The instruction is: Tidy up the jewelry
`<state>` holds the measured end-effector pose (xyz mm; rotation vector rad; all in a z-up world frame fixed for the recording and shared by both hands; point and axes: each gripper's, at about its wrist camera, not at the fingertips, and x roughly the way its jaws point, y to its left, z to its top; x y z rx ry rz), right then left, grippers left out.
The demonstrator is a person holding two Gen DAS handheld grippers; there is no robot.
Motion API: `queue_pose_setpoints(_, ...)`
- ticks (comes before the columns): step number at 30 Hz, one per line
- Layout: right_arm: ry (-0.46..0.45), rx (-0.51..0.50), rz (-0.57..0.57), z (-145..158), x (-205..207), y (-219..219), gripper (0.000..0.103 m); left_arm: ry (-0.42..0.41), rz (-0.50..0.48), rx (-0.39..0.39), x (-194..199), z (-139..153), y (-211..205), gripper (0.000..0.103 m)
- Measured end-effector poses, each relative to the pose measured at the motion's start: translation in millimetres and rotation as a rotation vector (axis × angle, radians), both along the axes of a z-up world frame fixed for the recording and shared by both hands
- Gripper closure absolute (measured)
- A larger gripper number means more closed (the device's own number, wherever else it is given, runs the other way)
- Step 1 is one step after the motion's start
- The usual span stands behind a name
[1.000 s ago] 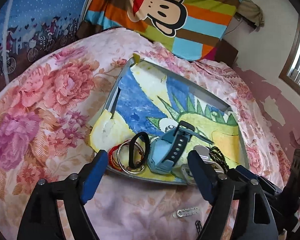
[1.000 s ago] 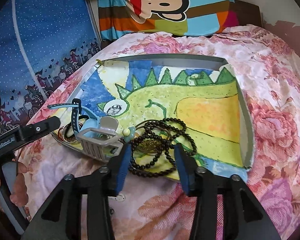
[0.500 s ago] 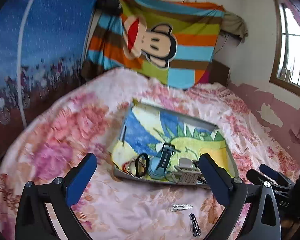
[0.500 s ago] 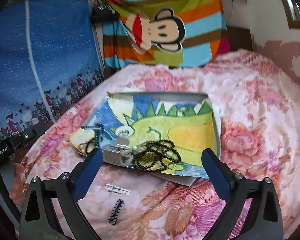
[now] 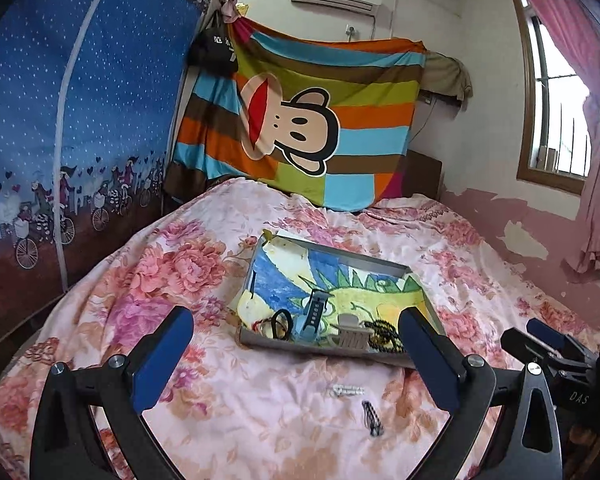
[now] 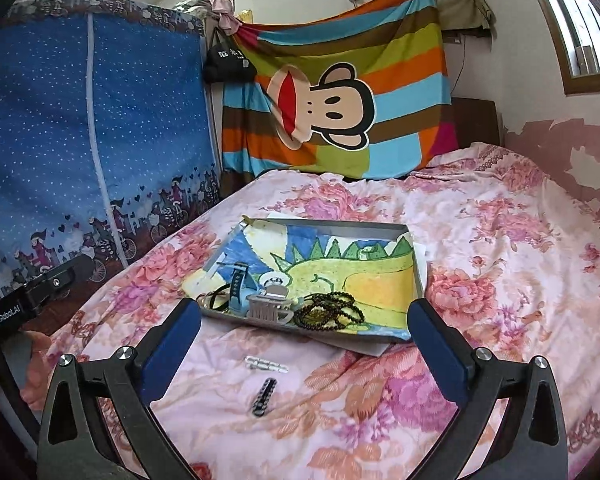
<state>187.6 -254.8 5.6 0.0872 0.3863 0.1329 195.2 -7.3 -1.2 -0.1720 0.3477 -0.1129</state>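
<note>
Presently | my left gripper (image 5: 296, 356) and right gripper (image 6: 304, 352): jaws wide apart, empty | two clips (image 6: 266, 364) on bedspread (image 6: 500, 280) before tray's (image 6: 340, 222) near edge | next: descend squarely, pinch one clip.

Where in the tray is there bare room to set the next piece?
The far half of the grey metal tray, on the dinosaur drawing, lies bare. Its near edge is crowded: blue watch, grey hair claw, black bead necklace.
</note>
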Motion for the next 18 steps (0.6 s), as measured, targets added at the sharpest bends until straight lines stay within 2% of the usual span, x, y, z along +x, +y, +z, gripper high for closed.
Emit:
queue_pose_setpoints(12, 0.031, 0.013, 0.022, -1, -59, 4, 0.001, 0.072, -0.012, 0.083, -62, -3, 3, 0.000)
queue_pose_setpoints(18, 0.083, 0.004, 0.028, -11, -79, 5, 0.002, 0.120, -0.008, 0.111, -83, -9, 5, 0.000)
